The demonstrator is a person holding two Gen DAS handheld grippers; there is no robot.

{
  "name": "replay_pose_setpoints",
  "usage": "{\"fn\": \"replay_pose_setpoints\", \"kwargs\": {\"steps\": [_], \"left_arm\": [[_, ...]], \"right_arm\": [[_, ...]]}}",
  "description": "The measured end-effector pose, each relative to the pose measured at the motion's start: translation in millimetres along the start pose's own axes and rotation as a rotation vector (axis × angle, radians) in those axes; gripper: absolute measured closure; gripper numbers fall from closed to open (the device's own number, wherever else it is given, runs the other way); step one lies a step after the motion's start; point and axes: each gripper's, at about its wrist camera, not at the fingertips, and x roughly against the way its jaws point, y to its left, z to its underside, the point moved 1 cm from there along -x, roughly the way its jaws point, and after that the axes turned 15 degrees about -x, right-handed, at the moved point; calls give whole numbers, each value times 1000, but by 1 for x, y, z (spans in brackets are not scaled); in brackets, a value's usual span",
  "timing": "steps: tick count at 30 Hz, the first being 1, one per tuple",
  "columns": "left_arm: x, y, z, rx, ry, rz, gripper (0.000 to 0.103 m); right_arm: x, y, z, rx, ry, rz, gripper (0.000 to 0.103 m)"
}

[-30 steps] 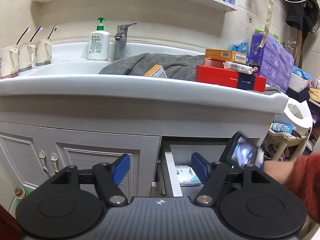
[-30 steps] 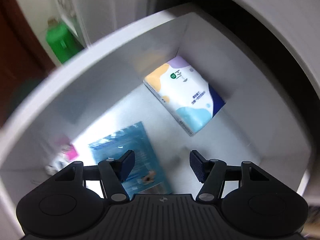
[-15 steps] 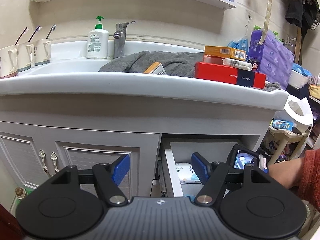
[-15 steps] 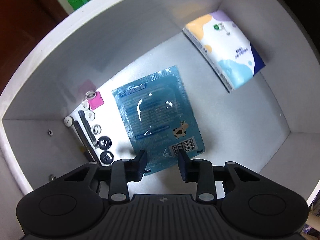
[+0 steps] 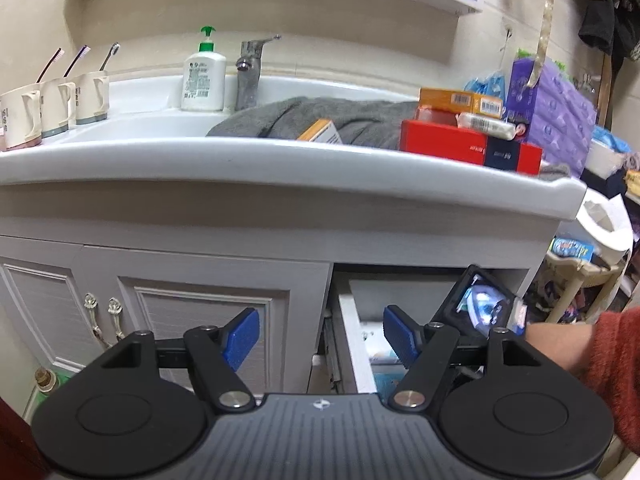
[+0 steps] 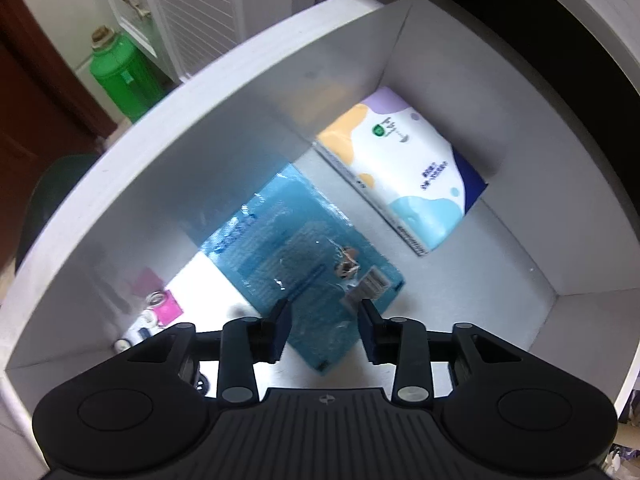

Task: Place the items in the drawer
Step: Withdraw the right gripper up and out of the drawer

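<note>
Blue packet point(image 6: 316, 248) on drawer point(image 6: 248, 92) floor, right claw point(image 6: 325, 330) opening above it

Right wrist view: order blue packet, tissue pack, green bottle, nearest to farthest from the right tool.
From the right tool, jaws opening with nothing pinched:
1. Blue packet, on the drawer floor right under the tips.
2. Tissue pack, at the drawer's far right corner.
3. Green bottle, outside the drawer, upper left on the floor.
</note>
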Motion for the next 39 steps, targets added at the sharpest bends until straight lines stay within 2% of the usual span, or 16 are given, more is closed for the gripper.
{"fn": "replay_pose_setpoints", "kwargs": {"steps": [4,7,9,16,18,22,25,27,30,36,39], "left_arm": [[-2,0,3,0,19,-1,21],[-1,2,4,4,19,-1,21],[0,3,4,5,19,-5,21],[-1,5,4,10,22,-4,21],[-1,4,3,5,21,0,21],[-2,-2,2,-14,25,-2,21],[-2,-8,0,-33,30,-10,21],[-1,-13,-2,-50,30,-19,21],[2,-19,-5,-75,26,-32,21],[13,-28,-8,-103,31,-30,21],[23,-33,-8,-127,31,-34,20]], "right_arm": [[-20,-18,-11,7,-17,34,61],[-27,-37,-25,-38,-49,46,61],[-24,-46,-38,-69,-58,41,61],[-7,-60,-35,-90,-74,-11,61],[11,-68,-29,-113,-107,-43,57],[25,-53,-42,-175,-171,-97,53],[45,-55,-41,-251,-222,-118,43],[57,-55,-38,-315,-256,-102,28],[73,-47,-27,-390,-307,-75,21],[94,-36,2,-576,-376,-3,18],[95,-28,8,-655,-383,71,18]]}}
